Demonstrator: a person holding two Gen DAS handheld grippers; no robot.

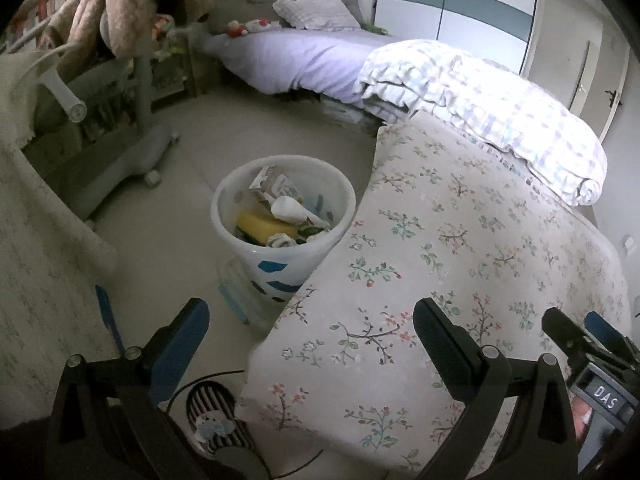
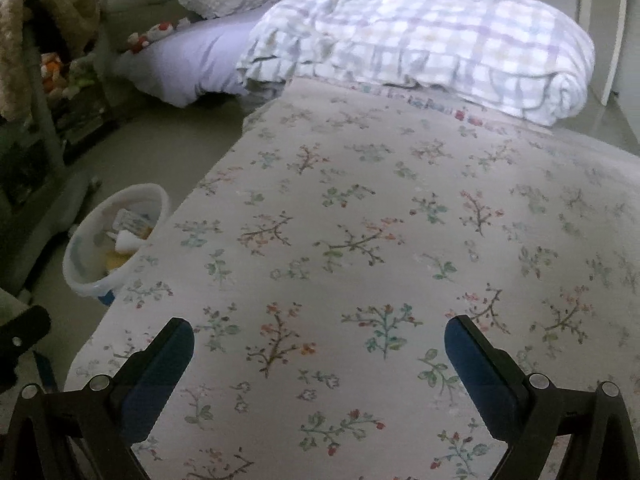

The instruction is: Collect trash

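Through the left wrist: my left claw (image 1: 310,340) hangs spread and empty; the trash bin (image 1: 240,196), already holding rubbish, stands on the floor at twelve o'clock beside the bed (image 1: 460,240); through the right wrist: my right claw (image 2: 319,344) gapes empty over floral bedding, bin at ten o'clock; I judge collecting nearly finished, searching next.

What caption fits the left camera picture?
Open left gripper faces a white bin of trash beside the floral bed.
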